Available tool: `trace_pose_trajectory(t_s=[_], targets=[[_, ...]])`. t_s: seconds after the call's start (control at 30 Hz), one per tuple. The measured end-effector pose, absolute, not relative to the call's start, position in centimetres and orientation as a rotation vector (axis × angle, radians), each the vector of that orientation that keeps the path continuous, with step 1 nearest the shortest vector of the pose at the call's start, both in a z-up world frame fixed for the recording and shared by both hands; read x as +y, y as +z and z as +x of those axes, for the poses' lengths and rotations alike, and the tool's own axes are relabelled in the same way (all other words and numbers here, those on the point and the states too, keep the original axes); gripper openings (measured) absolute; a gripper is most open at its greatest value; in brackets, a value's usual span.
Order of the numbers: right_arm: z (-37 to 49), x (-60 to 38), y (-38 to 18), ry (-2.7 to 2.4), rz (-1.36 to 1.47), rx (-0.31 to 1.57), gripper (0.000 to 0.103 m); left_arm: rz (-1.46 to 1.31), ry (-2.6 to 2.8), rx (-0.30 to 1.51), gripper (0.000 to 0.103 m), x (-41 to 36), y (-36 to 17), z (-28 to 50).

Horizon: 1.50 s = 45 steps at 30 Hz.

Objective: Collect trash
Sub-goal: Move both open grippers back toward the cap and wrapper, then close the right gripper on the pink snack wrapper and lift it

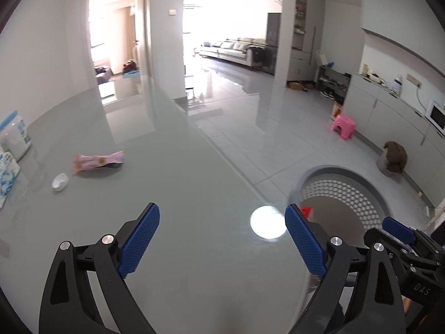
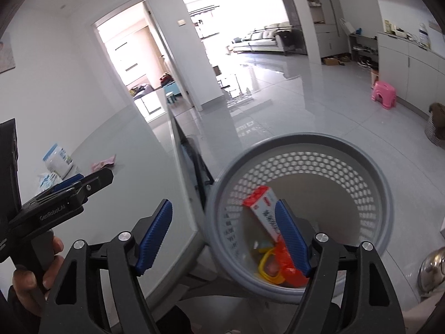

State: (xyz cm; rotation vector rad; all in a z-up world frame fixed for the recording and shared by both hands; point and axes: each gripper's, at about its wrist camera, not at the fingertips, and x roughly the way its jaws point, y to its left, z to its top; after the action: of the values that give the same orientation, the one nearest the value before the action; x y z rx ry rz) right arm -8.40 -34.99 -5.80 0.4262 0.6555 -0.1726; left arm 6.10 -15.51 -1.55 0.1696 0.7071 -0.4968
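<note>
My left gripper point(image 1: 222, 214) hangs open and empty over the glass table point(image 1: 194, 264). Further off on the table lie a pink wrapper point(image 1: 98, 162) and a small white cap point(image 1: 60, 181). A grey perforated basket point(image 1: 333, 168) stands on the floor past the table's right edge. My right gripper point(image 2: 222, 208) is open and empty, above the table edge and the basket's rim point(image 2: 306, 139). Inside the basket lie a red-and-white box point(image 2: 258, 200), a yellow piece point(image 2: 264, 267) and orange-red wrapping point(image 2: 289, 261). A hand point(image 2: 52, 253) holds the left gripper's handle.
A white tub with a blue lid point(image 1: 14, 136) and a blue-patterned pack point(image 1: 7, 172) sit at the table's left. On the floor are a pink stool point(image 1: 343, 125), a striped bin with a brown bundle point(image 1: 392, 158) and a metal pot lid point(image 2: 434, 270). Cabinets line the right wall.
</note>
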Motion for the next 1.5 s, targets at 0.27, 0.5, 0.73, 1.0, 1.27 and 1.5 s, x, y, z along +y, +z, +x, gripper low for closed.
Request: trace_pose_trajectory(t_s=[0.27, 0.5, 0.73, 1.0, 1.27, 1.5], targets=[[-3.2, -28.9, -6.0, -0.005, 0.353, 0.699, 0.080, 0.134, -0.330, 0.705, 0.093, -7.6, -1.8, 9.0], [1.6, -23.8, -5.3, 0.094, 0.288, 0.706, 0.083, 0.106, -0.156, 0.708, 0.095, -0.9, -2.4, 12.3], [7.0, -20.2, -4.3, 0.161, 0.227, 0.707, 0.083, 0.078, -0.009, 0.722, 0.095, 4.5, -3.7, 15.7], [14.6, -17.9, -4.4, 0.223, 0.158, 0.747, 0.084, 0.030, 0.047, 0.732, 0.095, 6.6, -4.3, 18.9], [20.4, -15.7, -5.7, 0.299, 0.062, 0.799, 0.084, 0.003, 0.081, 0.747, 0.095, 7.4, -5.2, 21.8], [24.2, -13.3, -7.0, 0.310, -0.038, 0.835, 0.084, 0.014, 0.122, 0.747, 0.095, 8.0, -5.6, 23.6]])
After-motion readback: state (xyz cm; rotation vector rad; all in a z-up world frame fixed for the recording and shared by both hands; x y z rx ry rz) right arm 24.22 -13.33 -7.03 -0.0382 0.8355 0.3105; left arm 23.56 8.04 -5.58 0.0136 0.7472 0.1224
